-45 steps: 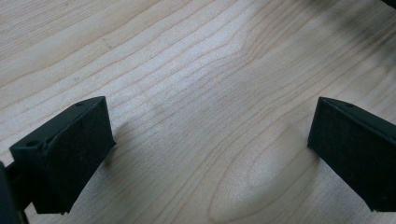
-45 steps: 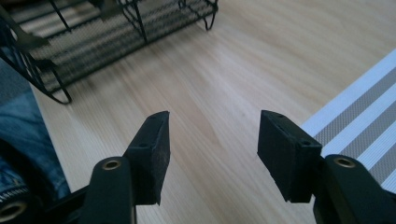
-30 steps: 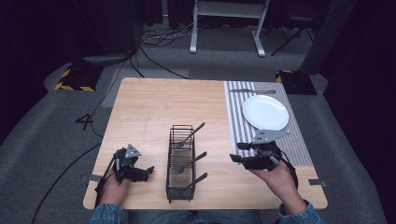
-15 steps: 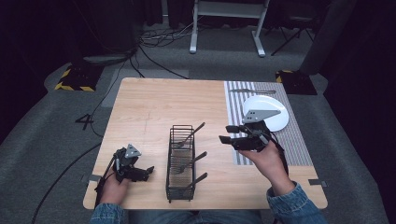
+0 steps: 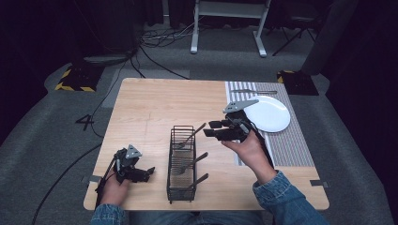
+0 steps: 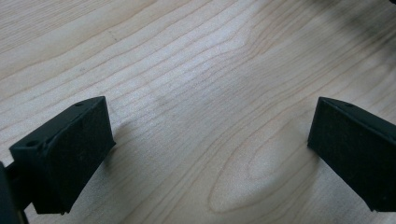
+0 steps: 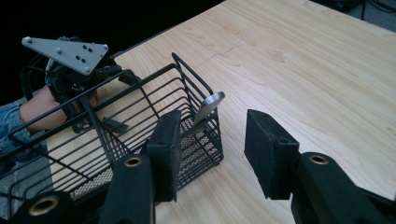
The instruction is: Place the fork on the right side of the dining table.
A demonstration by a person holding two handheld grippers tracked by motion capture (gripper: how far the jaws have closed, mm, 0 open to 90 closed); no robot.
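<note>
A black wire basket stands at the table's front middle. Three metal utensil handles stick out of it toward the right. My right gripper hovers just right of the basket's far end, close to the topmost handle. Its jaws stand partly apart and have just been closing, with nothing between them. My left gripper rests near the front left corner, left of the basket. Its jaws are wide apart over bare wood.
A white plate lies on a striped mat at the table's right side, with a utensil at the mat's far end. The left gripper's grey plate shows beyond the basket. Bare wood spreads across the far half.
My right gripper has moved away from the front right of the table, leftward and a little up, to the basket's far end. Its jaws look narrower. The left gripper has stayed put.
</note>
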